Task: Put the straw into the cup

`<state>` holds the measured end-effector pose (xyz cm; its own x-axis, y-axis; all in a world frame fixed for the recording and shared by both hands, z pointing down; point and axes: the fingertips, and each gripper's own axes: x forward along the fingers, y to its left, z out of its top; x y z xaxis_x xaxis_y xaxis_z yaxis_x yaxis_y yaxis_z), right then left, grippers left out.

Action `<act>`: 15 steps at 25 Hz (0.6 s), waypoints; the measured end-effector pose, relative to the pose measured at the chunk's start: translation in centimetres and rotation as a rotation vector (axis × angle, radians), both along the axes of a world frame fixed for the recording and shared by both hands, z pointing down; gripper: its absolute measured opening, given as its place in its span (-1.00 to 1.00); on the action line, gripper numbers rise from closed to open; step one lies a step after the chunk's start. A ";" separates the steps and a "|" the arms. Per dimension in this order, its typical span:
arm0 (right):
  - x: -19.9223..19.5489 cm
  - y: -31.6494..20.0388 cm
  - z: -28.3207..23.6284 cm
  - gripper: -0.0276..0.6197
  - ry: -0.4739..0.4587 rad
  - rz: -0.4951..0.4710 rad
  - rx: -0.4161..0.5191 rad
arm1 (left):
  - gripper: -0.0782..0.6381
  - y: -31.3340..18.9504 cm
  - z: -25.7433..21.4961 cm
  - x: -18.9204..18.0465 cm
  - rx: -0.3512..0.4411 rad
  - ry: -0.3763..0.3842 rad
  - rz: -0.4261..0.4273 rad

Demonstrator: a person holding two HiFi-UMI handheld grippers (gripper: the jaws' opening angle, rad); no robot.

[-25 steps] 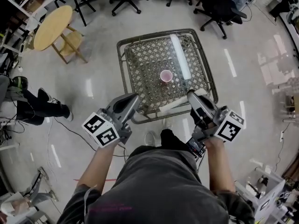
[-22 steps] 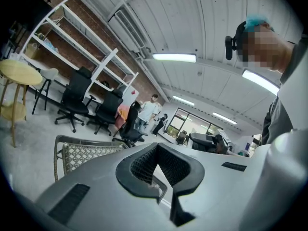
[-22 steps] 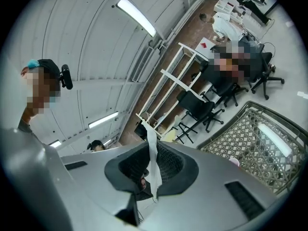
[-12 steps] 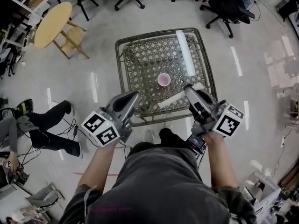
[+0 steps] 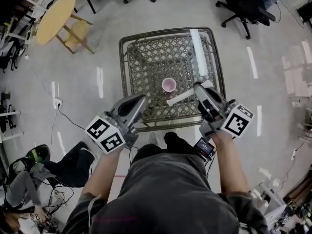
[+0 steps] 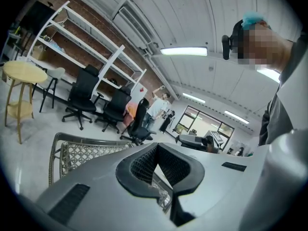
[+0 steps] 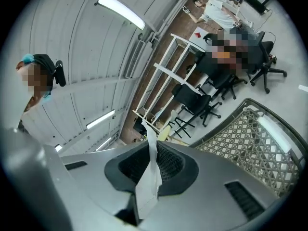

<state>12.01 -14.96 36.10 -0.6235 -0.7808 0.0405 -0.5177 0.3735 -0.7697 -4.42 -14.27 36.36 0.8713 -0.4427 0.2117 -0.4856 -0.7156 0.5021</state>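
Note:
A pink cup point(image 5: 169, 84) stands upright near the middle of the lattice-top table point(image 5: 124, 72). My right gripper point(image 5: 198, 88) is over the table's near right part, shut on a white paper-wrapped straw point(image 5: 183, 95). The straw lies almost level, and its free end points left and stops just short of the cup on the near side. In the right gripper view the straw point(image 7: 150, 170) runs up between the closed jaws of the right gripper point(image 7: 151, 170). My left gripper point(image 5: 140, 100) hovers at the table's near edge, shut and empty. Its pads point(image 6: 144, 165) meet.
A long white strip point(image 5: 198, 45) lies along the table's far right side. A round wooden table point(image 5: 56, 18) stands far left, with office chairs point(image 5: 243, 6) beyond. A person point(image 5: 29, 179) sits on the floor at lower left among cables.
My right gripper has carried the straw further over the table, so its free end is closer to the cup. The left gripper stayed put. The person on the floor shifted.

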 end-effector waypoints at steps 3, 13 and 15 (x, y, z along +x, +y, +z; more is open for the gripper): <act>0.3 -1.1 1.4 -0.78 -0.005 -0.008 -0.021 | -0.76 -0.4 0.5 0.2 -0.011 -0.007 -0.017; 1.5 -4.9 6.7 -0.78 0.007 0.008 -0.090 | -0.76 -1.7 2.2 1.2 -0.043 -0.034 -0.042; 1.5 -5.2 7.9 -0.78 0.012 0.010 -0.111 | -0.76 -1.9 2.3 1.1 -0.045 -0.035 -0.051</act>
<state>13.55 -20.20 44.02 -0.6149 -0.7771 0.1342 -0.5304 0.2816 -0.7996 -3.29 -16.15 38.68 0.8395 -0.4756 0.2628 -0.5389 -0.6665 0.5152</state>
